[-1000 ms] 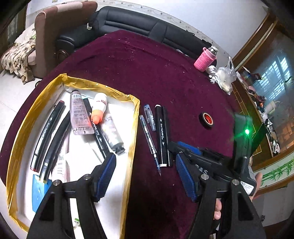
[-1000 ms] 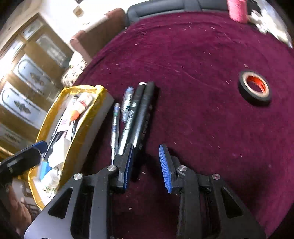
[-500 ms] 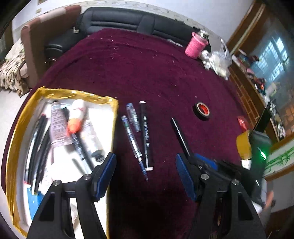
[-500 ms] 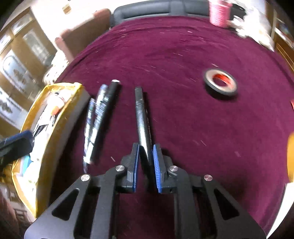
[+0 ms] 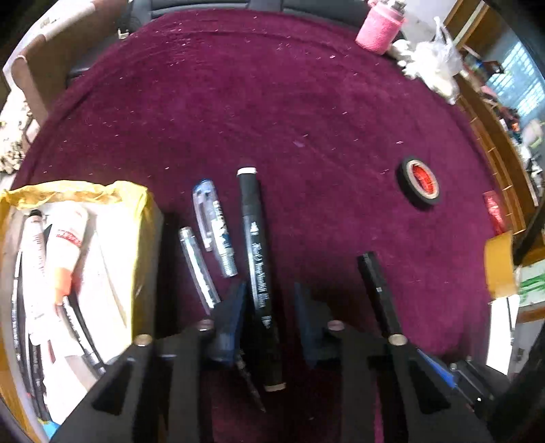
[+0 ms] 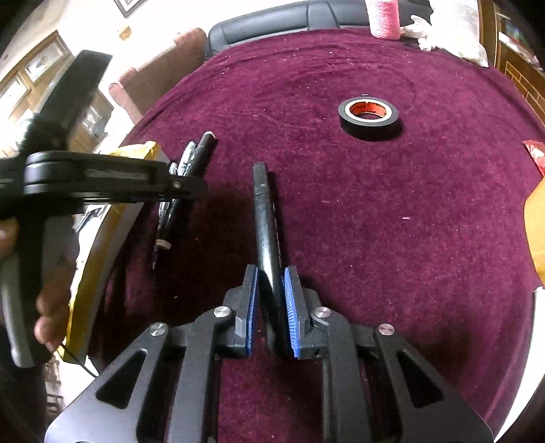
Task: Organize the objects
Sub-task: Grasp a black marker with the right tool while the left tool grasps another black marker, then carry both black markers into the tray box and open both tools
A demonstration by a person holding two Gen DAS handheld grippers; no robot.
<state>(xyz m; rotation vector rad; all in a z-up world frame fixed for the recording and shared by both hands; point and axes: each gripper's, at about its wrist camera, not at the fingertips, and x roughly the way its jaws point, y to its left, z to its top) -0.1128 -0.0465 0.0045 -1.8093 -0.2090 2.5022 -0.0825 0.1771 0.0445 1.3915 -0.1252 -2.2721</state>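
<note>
Right claw (image 6: 269, 306) grips black marker (image 6: 267, 221); left claw (image 5: 269, 313) open beside tube-filled box (image 5: 143, 218).

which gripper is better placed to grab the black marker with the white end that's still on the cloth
Left. The left gripper is open with its jaws straddling the black marker beside the gold-rimmed box. The right gripper is already shut on another black pen, so it is occupied.

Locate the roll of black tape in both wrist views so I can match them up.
Left wrist view: black tape roll lies flat on the maroon cloth, right of centre.
Right wrist view: black tape roll lies upper centre-right, beyond the held black marker.
Shared landmark: pink cup at the far edge.
</note>
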